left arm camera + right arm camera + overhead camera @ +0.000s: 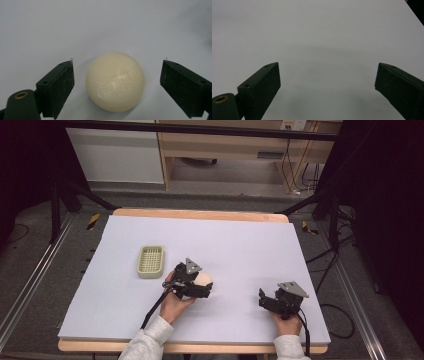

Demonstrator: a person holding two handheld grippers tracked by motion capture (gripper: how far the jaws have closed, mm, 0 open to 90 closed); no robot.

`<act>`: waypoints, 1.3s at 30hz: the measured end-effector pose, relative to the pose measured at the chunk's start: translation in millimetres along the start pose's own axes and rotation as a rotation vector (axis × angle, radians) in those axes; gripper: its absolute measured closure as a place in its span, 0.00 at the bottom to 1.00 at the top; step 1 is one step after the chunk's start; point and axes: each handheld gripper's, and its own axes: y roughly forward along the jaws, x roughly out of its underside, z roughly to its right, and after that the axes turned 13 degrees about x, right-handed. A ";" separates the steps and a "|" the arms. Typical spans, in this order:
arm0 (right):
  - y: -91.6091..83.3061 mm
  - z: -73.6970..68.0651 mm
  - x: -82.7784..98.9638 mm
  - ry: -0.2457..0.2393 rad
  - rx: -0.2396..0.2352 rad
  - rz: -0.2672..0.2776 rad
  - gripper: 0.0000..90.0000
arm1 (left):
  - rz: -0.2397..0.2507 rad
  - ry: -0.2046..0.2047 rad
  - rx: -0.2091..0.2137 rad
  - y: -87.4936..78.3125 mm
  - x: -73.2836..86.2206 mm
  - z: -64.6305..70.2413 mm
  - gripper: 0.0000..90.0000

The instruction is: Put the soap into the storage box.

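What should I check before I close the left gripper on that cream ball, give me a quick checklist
1. Left gripper open: ok, jaws wide apart.
2. Cream ball between the jaws: ok, gaps on both sides, slightly nearer one jaw.
3. Jaws touching the ball: not yet.
4. Ball resting on the white table cover: ok.
5. Green basket free to receive: ok, looks empty, beside the left gripper.
6. Right gripper out of the way: ok, open, holding nothing.

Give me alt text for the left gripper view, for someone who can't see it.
A cream-coloured ball sits on a pale table, centred between the two black fingers of the open left claw. Neither finger touches the ball; there is a gap on both sides.
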 end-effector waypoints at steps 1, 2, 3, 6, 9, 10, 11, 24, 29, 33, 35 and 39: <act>0.0 0.0 0.0 0.000 -0.001 0.000 0.07 | -0.001 -0.003 0.000 1.4 0.5 -0.5 0.13; 0.0 -0.1 0.0 0.000 0.000 0.000 0.07 | -0.005 -0.002 0.002 1.9 0.7 -1.1 0.13; 0.0 -0.1 0.0 0.000 0.000 0.000 0.07 | -0.001 -0.009 0.003 3.2 1.2 -1.0 0.13; -0.1 -0.2 0.0 -0.001 0.000 0.000 0.07 | -0.009 -0.008 0.006 6.0 2.1 -0.6 0.13; 0.0 -0.2 0.0 -0.001 0.000 -0.001 0.07 | -0.028 0.001 0.000 8.7 3.1 -0.3 0.13; 0.0 -0.2 0.0 -0.001 0.000 -0.001 0.07 | -0.034 -0.001 -0.001 10.1 3.5 -0.9 0.13; 0.2 -0.1 0.0 -0.001 -0.002 -0.001 0.07 | -0.039 -0.002 -0.002 11.1 3.7 -1.8 0.14; 0.2 -0.2 -0.1 -0.001 -0.002 -0.002 0.07 | -0.055 -0.035 0.009 19.8 7.1 -6.0 0.19; 0.1 -0.2 0.0 -0.001 -0.002 -0.002 0.07 | -0.063 -0.041 0.005 23.0 8.1 -7.5 0.20; 0.3 -0.1 -0.1 -0.001 -0.003 -0.003 0.07 | -0.069 -0.038 0.012 23.6 8.4 -8.8 0.23; 0.2 -0.1 -0.1 -0.001 -0.003 -0.002 0.07 | -0.064 -0.041 0.011 24.5 8.7 -8.6 0.24; 0.1 -0.1 -0.1 -0.001 -0.002 -0.001 0.07 | -0.063 -0.042 0.013 25.3 9.0 -8.4 0.26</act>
